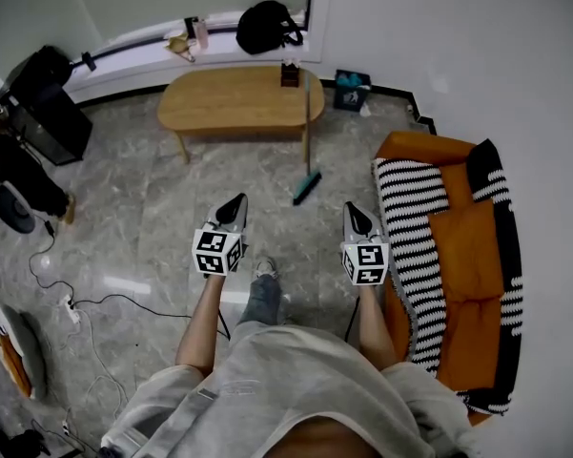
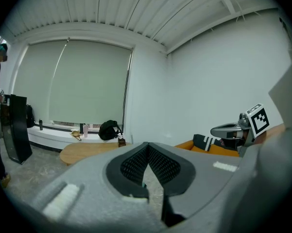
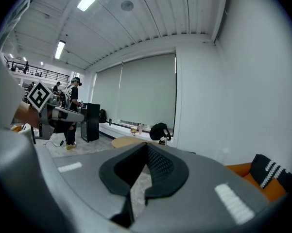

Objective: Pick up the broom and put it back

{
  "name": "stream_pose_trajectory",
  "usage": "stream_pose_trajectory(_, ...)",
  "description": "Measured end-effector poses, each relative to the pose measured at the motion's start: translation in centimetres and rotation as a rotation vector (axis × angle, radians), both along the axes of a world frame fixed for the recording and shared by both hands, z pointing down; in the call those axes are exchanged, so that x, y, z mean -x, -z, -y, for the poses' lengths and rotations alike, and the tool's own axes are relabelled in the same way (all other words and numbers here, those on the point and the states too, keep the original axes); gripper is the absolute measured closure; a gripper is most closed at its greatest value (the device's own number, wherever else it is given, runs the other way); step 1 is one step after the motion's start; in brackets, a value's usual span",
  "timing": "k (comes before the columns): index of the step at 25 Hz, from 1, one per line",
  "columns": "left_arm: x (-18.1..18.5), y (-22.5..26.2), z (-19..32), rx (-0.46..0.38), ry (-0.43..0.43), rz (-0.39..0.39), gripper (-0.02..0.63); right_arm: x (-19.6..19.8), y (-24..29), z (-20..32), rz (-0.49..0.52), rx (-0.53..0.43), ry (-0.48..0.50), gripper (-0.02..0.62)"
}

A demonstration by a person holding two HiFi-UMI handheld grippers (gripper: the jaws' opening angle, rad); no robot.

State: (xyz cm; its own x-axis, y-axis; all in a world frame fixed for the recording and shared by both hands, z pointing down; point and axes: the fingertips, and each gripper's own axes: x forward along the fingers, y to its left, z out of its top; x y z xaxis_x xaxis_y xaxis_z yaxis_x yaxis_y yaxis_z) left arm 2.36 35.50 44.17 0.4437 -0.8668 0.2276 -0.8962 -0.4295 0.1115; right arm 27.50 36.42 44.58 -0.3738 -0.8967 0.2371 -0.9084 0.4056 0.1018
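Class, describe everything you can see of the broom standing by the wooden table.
The broom has a long, thin handle that looks wooden and a small teal head. It stands tilted, head down on the grey marbled floor. Its handle appears to be propped against one end of the oval wooden table. Nothing else touches it. The left claw and right claw are both short of it.

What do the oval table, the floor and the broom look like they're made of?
Oval table: likely wood, light tan, matte top.
Floor: polished stone or marble-look tile, grey veining, glossy reflections.
Broom: tan handle, maybe wood, too thin to tell; teal head, probably plastic.
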Motion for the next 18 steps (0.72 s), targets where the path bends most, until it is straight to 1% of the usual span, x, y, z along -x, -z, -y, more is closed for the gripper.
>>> stream_pose_trajectory(8, 0.6, -0.1, 10.1, 0.006, -0.04, -0.017, 0.609, 1.3, 0.6, 9.6, -0.02, -0.002, -0.02, 0.594)
stream_pose_trajectory(18, 2.9, 1.0, 23.4, -0.007, -0.08, -0.025, 0.609, 3.4, 1.9, 21.8, -0.03, -0.013, -0.059, 0.594)
